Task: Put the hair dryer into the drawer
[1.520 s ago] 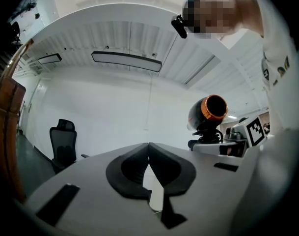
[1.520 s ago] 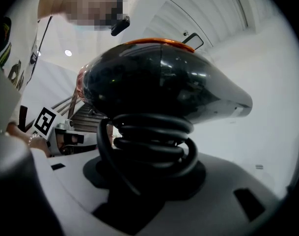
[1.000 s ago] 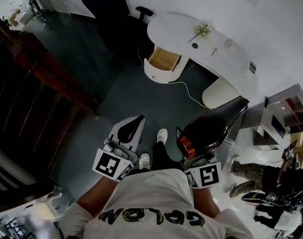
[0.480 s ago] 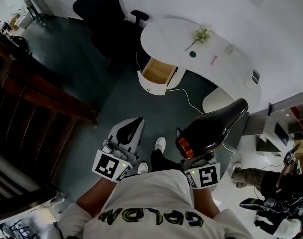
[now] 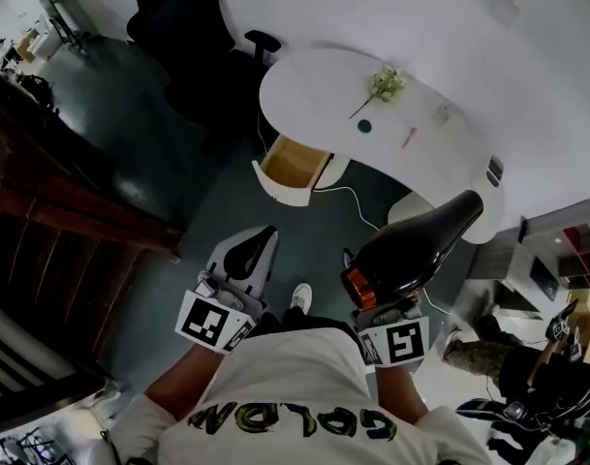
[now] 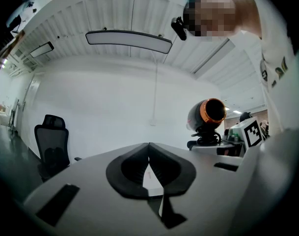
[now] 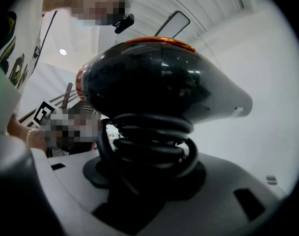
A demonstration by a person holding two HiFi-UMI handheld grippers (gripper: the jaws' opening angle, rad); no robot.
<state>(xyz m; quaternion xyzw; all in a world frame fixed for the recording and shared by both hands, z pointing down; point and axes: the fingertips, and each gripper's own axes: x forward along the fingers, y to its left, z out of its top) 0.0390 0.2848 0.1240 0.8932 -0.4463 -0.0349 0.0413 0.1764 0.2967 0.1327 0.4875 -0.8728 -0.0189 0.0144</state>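
**A:** How far along is this?

**B:** Early on, I judge. The white curved desk (image 5: 440,153) stands at the far side of the dark floor. Its wood-lined drawer (image 5: 293,163) is already pulled out at the desk's left end. From the head view I see nothing lying in it.

**A:** So the opening is done. Where is the hair dryer?

**B:** The hair dryer (image 5: 416,250) is near the person, on the right, up in the air and well apart from the drawer. Its nozzle points far and right, and its orange-ringed back end is nearest the person.

**A:** What has hold of it?

**B:** The right gripper (image 5: 377,310) is clamped on its handle. In the right gripper view the jaws close low on that handle, below the black cord (image 7: 151,141) coiled around it.

**A:** And the other one?

**B:** The left gripper (image 5: 259,240) is near, on the left. Its jaws are together with nothing between them.

**A:** What is left, then?

**B:** Most of it, by my reading: carry the dryer across to the drawer, lower it in and let go. Whether the drawer must then be pushed shut, the task does not say.
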